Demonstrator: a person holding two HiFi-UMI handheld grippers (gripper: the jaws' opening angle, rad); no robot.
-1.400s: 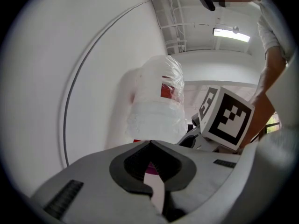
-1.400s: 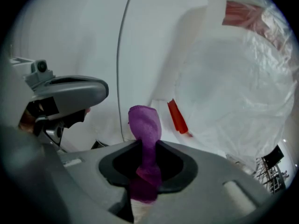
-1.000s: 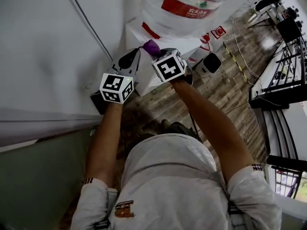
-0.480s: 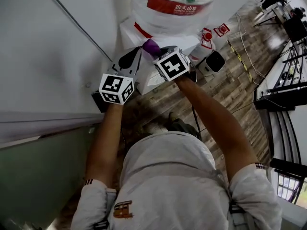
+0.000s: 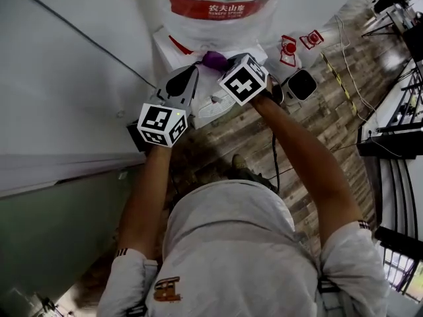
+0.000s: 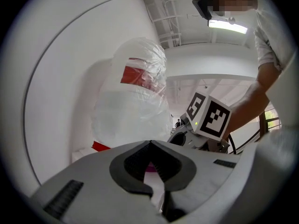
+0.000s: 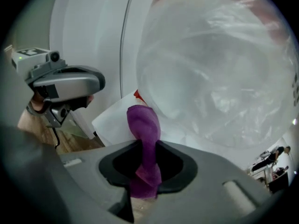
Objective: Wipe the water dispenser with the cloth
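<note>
The white water dispenser (image 5: 173,48) stands against the wall, carrying a big bottle (image 5: 221,12) wrapped in clear plastic with a red label. My right gripper (image 5: 223,63) is shut on a purple cloth (image 5: 211,59), which it holds over the dispenser's top at the bottle's foot. In the right gripper view the cloth (image 7: 144,125) sticks up out of the closed jaws (image 7: 147,146), in front of the bottle (image 7: 219,69). My left gripper (image 5: 190,71) hovers just left of it, shut and empty; its tips meet (image 6: 150,143) below the bottle (image 6: 135,97).
A white wall (image 5: 66,78) with a thin cable runs close on the left. On the wooden floor to the right of the dispenser sit a small white device (image 5: 302,83) and red-and-white signs (image 5: 289,47). A dark box (image 5: 135,140) lies at the wall's foot.
Both grippers have edged forward towards the bottle. The right one has carried the cloth rightward across the dispenser's top. The left gripper stays shut beside it.
</note>
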